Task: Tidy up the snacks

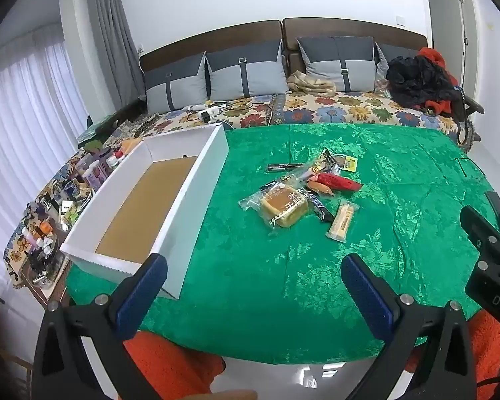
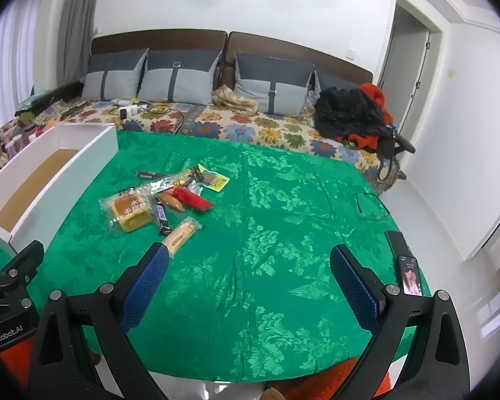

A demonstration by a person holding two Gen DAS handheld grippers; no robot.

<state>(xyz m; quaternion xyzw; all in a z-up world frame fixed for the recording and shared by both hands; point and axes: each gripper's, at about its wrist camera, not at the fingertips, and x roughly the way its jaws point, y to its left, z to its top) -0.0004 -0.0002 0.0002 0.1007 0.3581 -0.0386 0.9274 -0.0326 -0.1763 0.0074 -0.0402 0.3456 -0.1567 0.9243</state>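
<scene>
Left gripper [image 1: 253,280]: jaws spread wide, nothing between them, hanging over the near part of the green cloth [image 1: 316,266]. Right gripper [image 2: 248,275]: same, jaws fully apart and empty, over bare cloth.

Snack pile sits mid-cloth, well apart from both grippers. Clear-wrapped square cake [image 1: 285,207] at the near left of the heap; dark bar [image 1: 321,206] touching its right edge; pale long wafer pack [image 1: 341,221] just beside, nearest the grippers. Behind these a red packet [image 1: 341,181] and an orange stick [image 1: 320,186], then a yellow-labelled flat pack [image 1: 348,163] farthest back.

White box [image 1: 196,196], open top, brown bottom, empty, stands at the cloth's left edge, just left of the pile.

Left view alone shows the cluttered side table [image 1: 50,226] beyond the box, bottles and small jars. Right view alone shows a phone [image 2: 410,275], screen lit, at the cloth's right edge, plus the doorway [image 2: 406,80].

Both views: flowered sofa [image 2: 250,126], grey cushions, dark clothes heap [image 2: 350,113].
</scene>
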